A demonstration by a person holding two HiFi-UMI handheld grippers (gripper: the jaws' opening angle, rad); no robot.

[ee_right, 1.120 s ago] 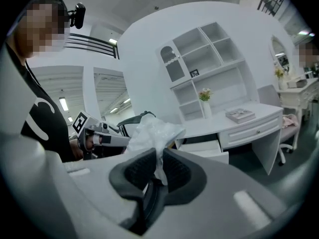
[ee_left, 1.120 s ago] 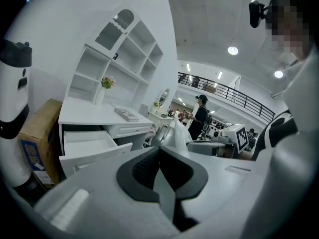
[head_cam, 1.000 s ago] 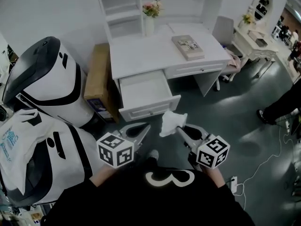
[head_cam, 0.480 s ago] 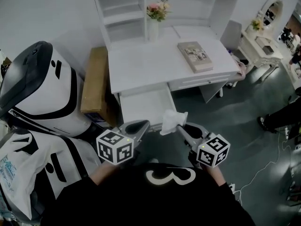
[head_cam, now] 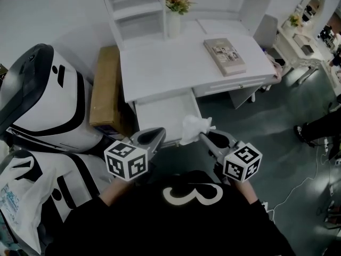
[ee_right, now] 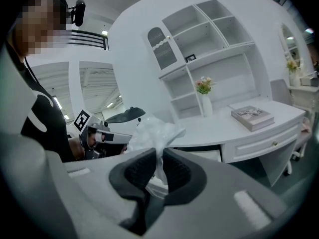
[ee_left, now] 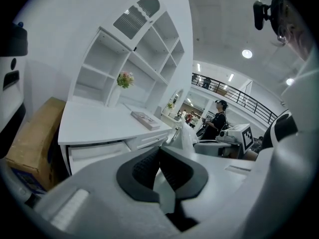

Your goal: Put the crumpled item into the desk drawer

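The crumpled item [head_cam: 194,127] is a white crinkled wad, and my right gripper [head_cam: 204,137] is shut on it, holding it just over the front right corner of the open desk drawer [head_cam: 162,111]. In the right gripper view the wad [ee_right: 152,132] sticks up between the pinched pads of that gripper [ee_right: 158,164]. My left gripper [head_cam: 153,138] hovers at the drawer's front edge, shut with nothing in it. In the left gripper view its pads [ee_left: 159,159] meet, with the drawer [ee_left: 94,151] ahead on the left and the wad [ee_left: 186,136] to the right.
On the white desk [head_cam: 160,68] lie a book [head_cam: 226,56] and a vase of flowers [head_cam: 176,15]. A cardboard box [head_cam: 106,89] and a large white-and-black machine [head_cam: 42,100] stand left of the desk. A person's leg [head_cam: 319,127] and a floor cable [head_cam: 303,183] are at the right.
Both grippers have moved forward to the desk. The wad, earlier short of the drawer, now hangs at its front edge. Neither gripper's jaws have changed.
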